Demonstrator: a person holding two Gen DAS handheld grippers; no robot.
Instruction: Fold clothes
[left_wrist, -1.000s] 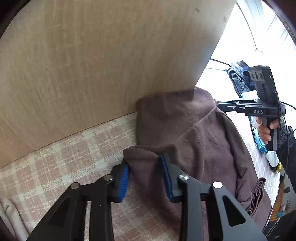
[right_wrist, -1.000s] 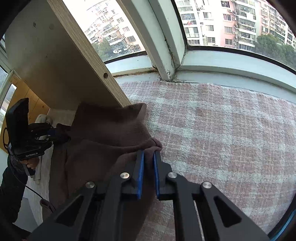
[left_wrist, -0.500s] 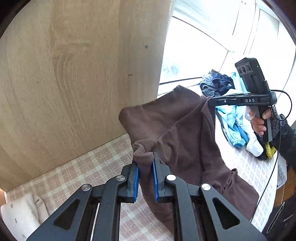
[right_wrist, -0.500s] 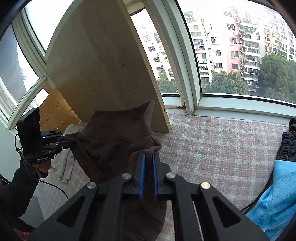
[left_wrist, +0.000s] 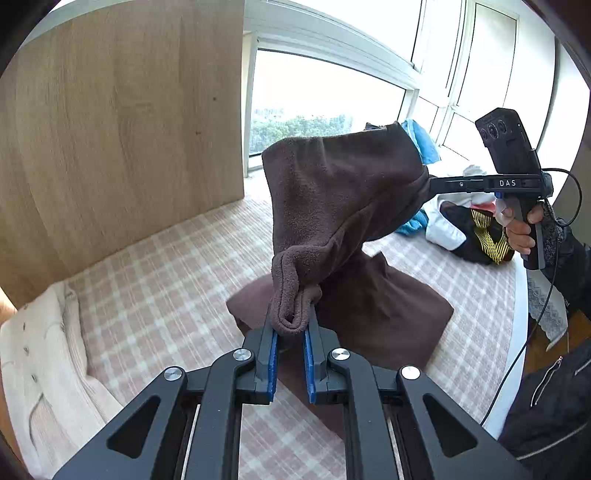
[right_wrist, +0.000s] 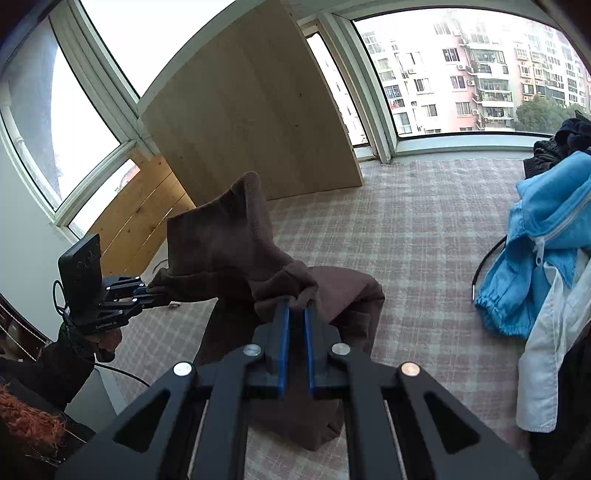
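A dark brown fleece garment (left_wrist: 332, 206) hangs lifted by two bunched spots along its upper edge — the cloth sags in a shallow swag between them. Its lower part is still crumpled in a heap on the pink-and-cream checked surface (left_wrist: 177, 266), folds overlapping — the fabric looks thick and soft.

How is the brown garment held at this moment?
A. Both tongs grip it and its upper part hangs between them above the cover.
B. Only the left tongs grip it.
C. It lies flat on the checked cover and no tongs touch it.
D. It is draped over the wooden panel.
A: the left tongs and the right tongs are each closed on the brown garment, lifted above the checked cover.
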